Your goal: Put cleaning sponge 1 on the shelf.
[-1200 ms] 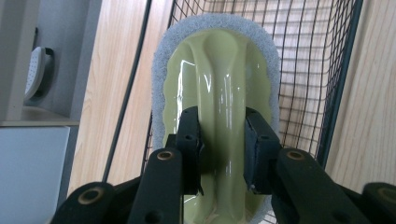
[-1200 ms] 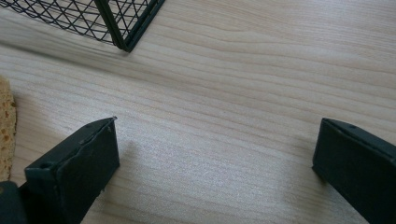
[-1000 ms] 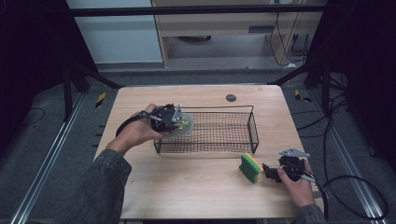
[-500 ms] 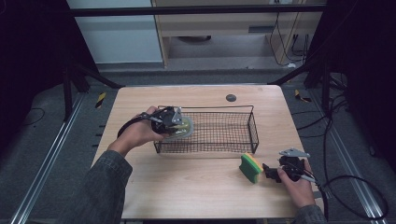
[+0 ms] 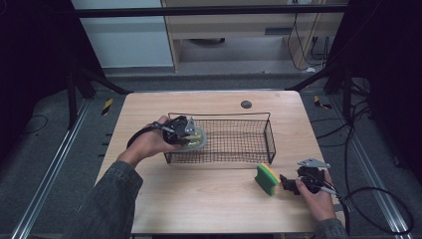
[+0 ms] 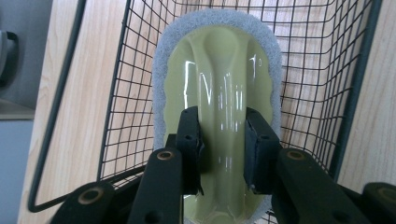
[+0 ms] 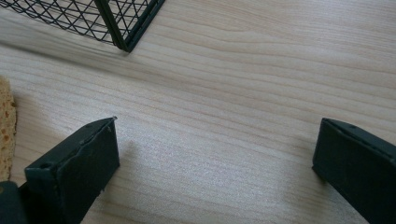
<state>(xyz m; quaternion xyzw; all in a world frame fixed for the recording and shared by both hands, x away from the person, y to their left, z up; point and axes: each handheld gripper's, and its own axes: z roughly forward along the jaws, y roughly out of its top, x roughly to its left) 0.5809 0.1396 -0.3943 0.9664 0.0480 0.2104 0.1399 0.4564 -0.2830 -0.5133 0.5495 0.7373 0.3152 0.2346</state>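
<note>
Wire mesh, black, makes up the 1 basket on the 1 wooden table. There are 2 cleaning pads: 1 scrubber with a pale yellow-green plastic handle and a grey fleece rim, and 1 sponge, green on one face and yellow on the other. A small dark round disc sits on the table beyond the basket. There are 2 grippers, 1 in each hand.

In the left gripper view, the left gripper has its 2 black jaws clamped on the raised ridge of the scrubber's handle, 1 pad on each side of it and both pressing on the plastic. The scrubber hangs straight ahead of the jaws, inside the basket at the end nearest that hand, with mesh showing behind and around it. In the high view, the left gripper reaches over the basket's end wall.

The right gripper is released, its jaws standing wide apart with bare wood between them and nothing gripped. It lies low over the table near the front edge. The sponge stands on edge just ahead of its jaws, apart from them, and a corner of the basket is farther ahead.
</note>
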